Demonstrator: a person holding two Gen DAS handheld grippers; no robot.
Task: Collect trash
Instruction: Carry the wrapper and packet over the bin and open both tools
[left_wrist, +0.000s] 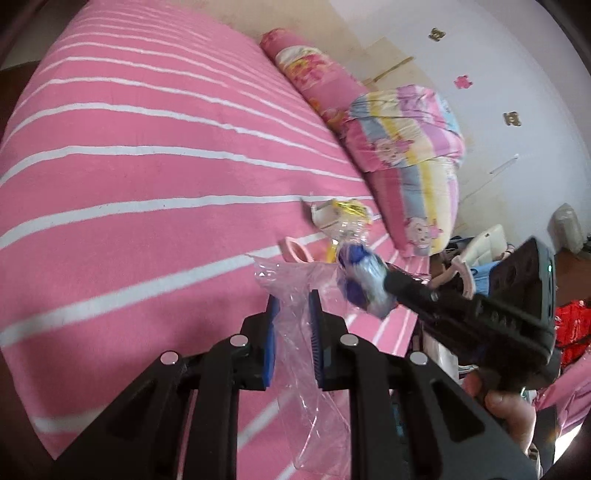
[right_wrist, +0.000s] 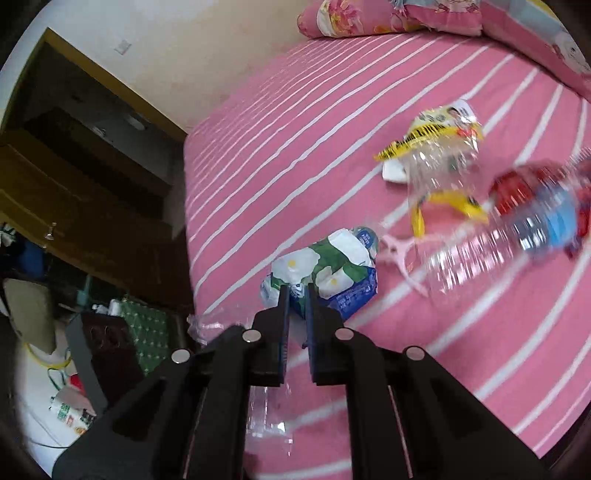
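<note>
My left gripper (left_wrist: 293, 297) is shut on a clear plastic bag (left_wrist: 295, 284) held above the pink striped bed (left_wrist: 147, 177). My right gripper (right_wrist: 297, 291) is shut on a crumpled blue, white and green wrapper (right_wrist: 332, 266); in the left wrist view that gripper (left_wrist: 388, 280) holds the wrapper (left_wrist: 364, 280) beside the bag's mouth. On the bed lie a clear plastic bottle with a blue label (right_wrist: 517, 236), a yellow and white snack wrapper (right_wrist: 439, 129), a pink clip (right_wrist: 397, 245) and a yellow piece (right_wrist: 454, 201).
A floral pillow (left_wrist: 314, 74) and a folded colourful quilt (left_wrist: 410, 147) lie along the wall side of the bed. Dark wooden furniture (right_wrist: 92, 166) stands off the bed's far edge. Clutter covers the floor (right_wrist: 55, 387) beside the bed.
</note>
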